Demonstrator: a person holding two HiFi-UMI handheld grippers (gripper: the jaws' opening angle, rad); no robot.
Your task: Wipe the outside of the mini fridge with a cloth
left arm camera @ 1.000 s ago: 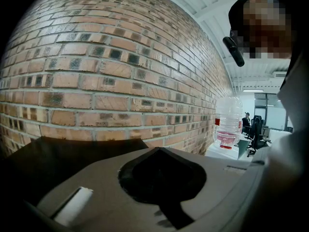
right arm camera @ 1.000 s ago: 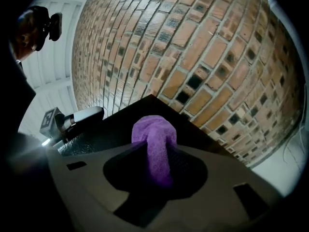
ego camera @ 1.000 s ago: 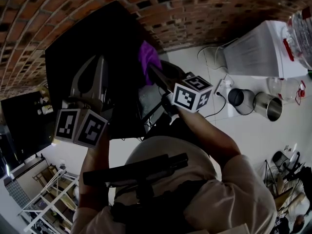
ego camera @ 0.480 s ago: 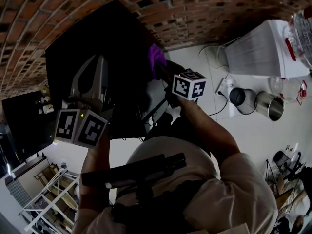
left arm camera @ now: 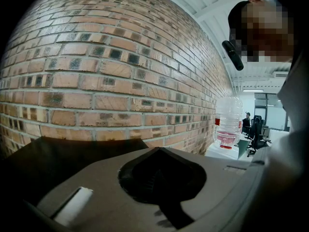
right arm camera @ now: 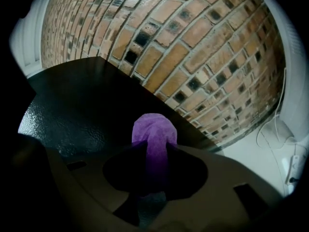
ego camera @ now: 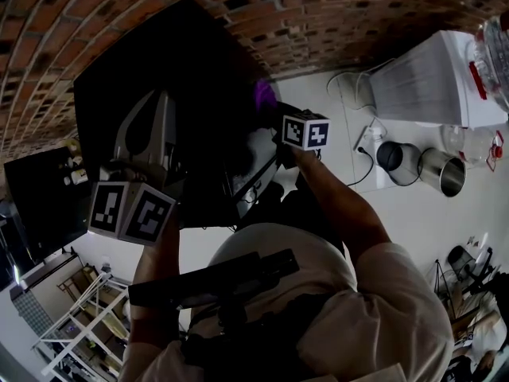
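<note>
The black mini fridge [ego camera: 159,62] stands against the brick wall. My right gripper [ego camera: 267,107] is shut on a purple cloth [ego camera: 265,95] and holds it at the fridge's right side. In the right gripper view the purple cloth [right arm camera: 154,139] sticks out between the jaws of the right gripper [right arm camera: 153,146], against the glossy black fridge [right arm camera: 82,110]. My left gripper [ego camera: 163,102] lies on the fridge's top, shut with nothing between its jaws. The left gripper view shows that left gripper [left arm camera: 161,153] over the dark fridge top [left arm camera: 58,153], facing brick.
The brick wall [ego camera: 334,14] runs behind the fridge. On the floor to the right are a white appliance [ego camera: 429,78], a water bottle [ego camera: 493,54], a dark cup [ego camera: 391,157], a metal cup [ego camera: 437,173] and a cable [ego camera: 367,143]. A dark screen [ego camera: 44,201] and a white rack [ego camera: 79,325] stand at the left.
My right gripper has sunk along the fridge's side with the purple cloth in it, its marker cube shifting away from me. The left gripper has stayed on the fridge top.
</note>
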